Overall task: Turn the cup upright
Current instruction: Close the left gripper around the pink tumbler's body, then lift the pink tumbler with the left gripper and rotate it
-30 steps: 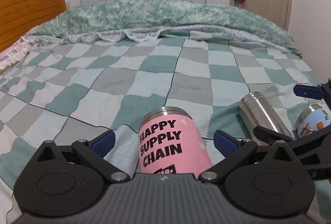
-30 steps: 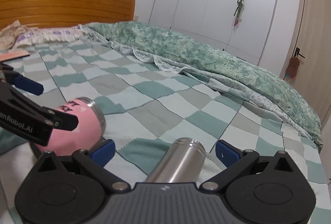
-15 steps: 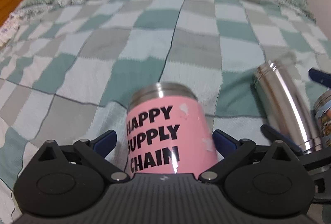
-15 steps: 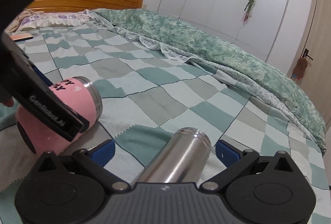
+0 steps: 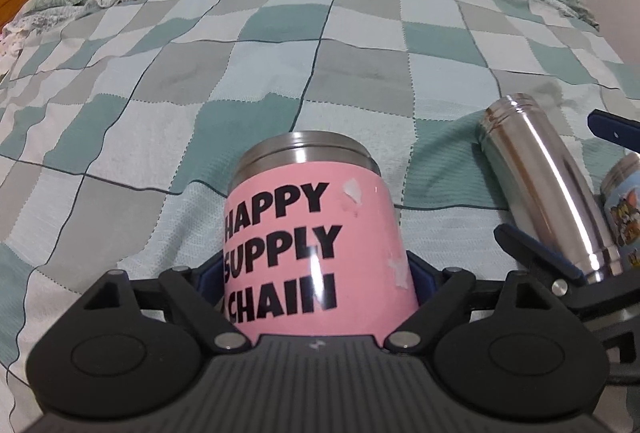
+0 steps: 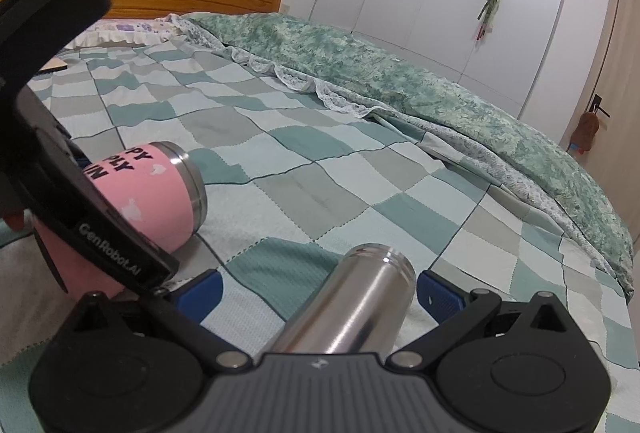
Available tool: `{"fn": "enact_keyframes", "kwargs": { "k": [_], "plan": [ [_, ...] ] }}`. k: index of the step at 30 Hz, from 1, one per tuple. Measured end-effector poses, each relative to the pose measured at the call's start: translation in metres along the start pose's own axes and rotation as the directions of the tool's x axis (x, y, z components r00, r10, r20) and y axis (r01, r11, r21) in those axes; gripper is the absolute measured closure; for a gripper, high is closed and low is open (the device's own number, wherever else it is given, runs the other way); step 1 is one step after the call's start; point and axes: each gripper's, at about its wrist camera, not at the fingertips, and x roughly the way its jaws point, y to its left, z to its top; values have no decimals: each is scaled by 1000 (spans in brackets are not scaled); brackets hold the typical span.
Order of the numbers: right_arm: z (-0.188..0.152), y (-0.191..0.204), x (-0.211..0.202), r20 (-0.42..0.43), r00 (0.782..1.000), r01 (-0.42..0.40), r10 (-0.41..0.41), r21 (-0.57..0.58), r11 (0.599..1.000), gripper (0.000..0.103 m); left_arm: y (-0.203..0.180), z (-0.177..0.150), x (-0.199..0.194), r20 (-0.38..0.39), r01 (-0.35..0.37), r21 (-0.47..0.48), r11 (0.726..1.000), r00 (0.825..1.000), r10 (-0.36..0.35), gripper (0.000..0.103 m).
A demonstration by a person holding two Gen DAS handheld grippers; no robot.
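The left tongs (image 5: 316, 281) have closed since a moment ago, now gripping the pink steel "HAPPY SUPPLY CHAIN" cup (image 5: 308, 233) lying sideways on the checked bed (image 5: 200, 73). It seems ready to lift. The right tongs (image 6: 320, 289) stay open around a plain steel flask (image 6: 352, 305).

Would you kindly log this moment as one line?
left gripper: shut on pink cup, lying | right gripper: open around steel flask, lying | checked blanket
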Motion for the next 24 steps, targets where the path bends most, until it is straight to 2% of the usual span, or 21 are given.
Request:
{"fn": "enact_keyframes", "kwargs": {
  "k": [9, 24],
  "plan": [
    [6, 15, -45, 8, 1000, 15, -15, 3, 1000, 0, 4, -15, -42, 36, 43, 6, 999, 998, -43, 17],
    [-6, 68, -199, 48, 998, 26, -27, 27, 999, 0, 1, -100, -178, 107, 116, 44, 992, 987, -120, 18]
  ]
}}
